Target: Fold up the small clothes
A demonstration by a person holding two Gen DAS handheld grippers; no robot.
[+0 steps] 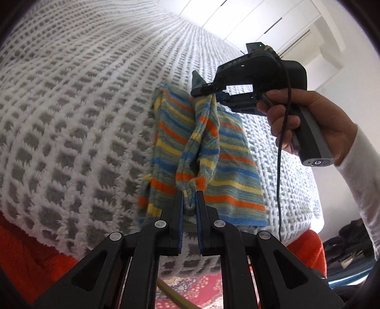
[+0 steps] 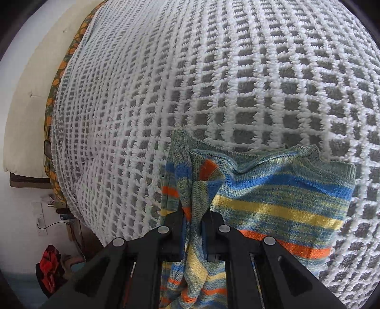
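Note:
A small striped knit garment (image 1: 228, 164), green with blue, yellow and orange bands, lies on a white and grey waffle blanket (image 1: 83, 107). My left gripper (image 1: 190, 193) is shut on a bunched edge of the garment at its near end. My right gripper (image 1: 213, 92) is shut on the garment's far end and lifts a fold between the two grippers. In the right wrist view the right gripper (image 2: 193, 214) pinches a gathered fold of the garment (image 2: 280, 197), whose flat part spreads to the right on the blanket (image 2: 166, 83).
An orange cloth (image 1: 26, 259) lies under the blanket's near edge, with a patterned rug (image 1: 197, 292) below. White cupboards (image 1: 273, 21) stand beyond the bed. In the right wrist view a cream headboard (image 2: 26, 114) and a red and black item (image 2: 51, 266) on the floor are at left.

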